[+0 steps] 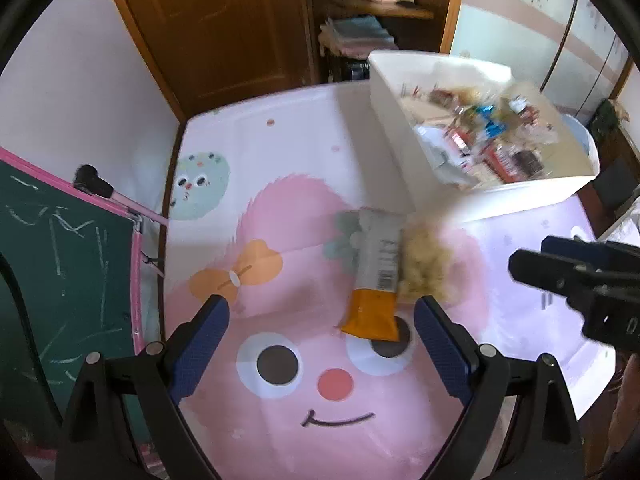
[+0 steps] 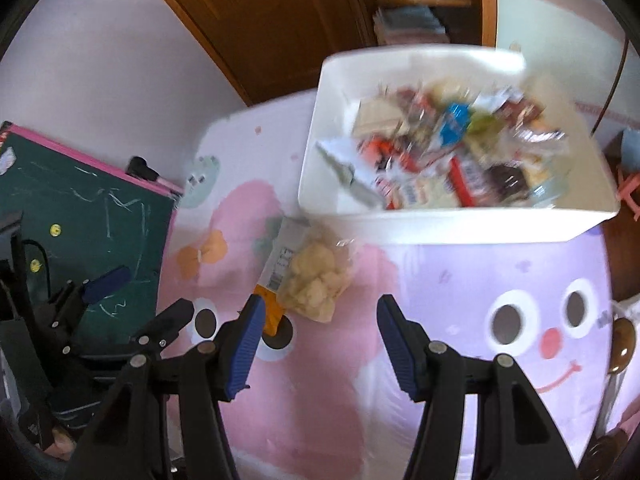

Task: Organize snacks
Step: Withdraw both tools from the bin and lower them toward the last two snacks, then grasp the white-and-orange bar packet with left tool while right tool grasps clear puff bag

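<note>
Two snacks lie side by side on the cartoon-print table cover [image 1: 304, 200]: a white and orange packet [image 1: 374, 276] [image 2: 276, 272] and a clear bag of pale yellow puffs [image 1: 424, 266] [image 2: 316, 280]. A white bin [image 1: 516, 196] [image 2: 420, 226] behind them holds several mixed snack packs. My left gripper [image 1: 322, 310] hangs open above the cover, its blue pads wide apart and nothing between them; the packet lies just ahead of its right finger. My right gripper [image 2: 320, 308] [image 1: 572, 276] is open too, empty, with the puff bag just beyond its fingertips.
A green chalkboard with a pink frame [image 1: 60, 260] [image 2: 88, 216] leans at the table's left edge. A brown wooden door [image 1: 224, 28] and a cluttered shelf [image 1: 372, 4] stand behind the table. The cover's front part carries only printed faces.
</note>
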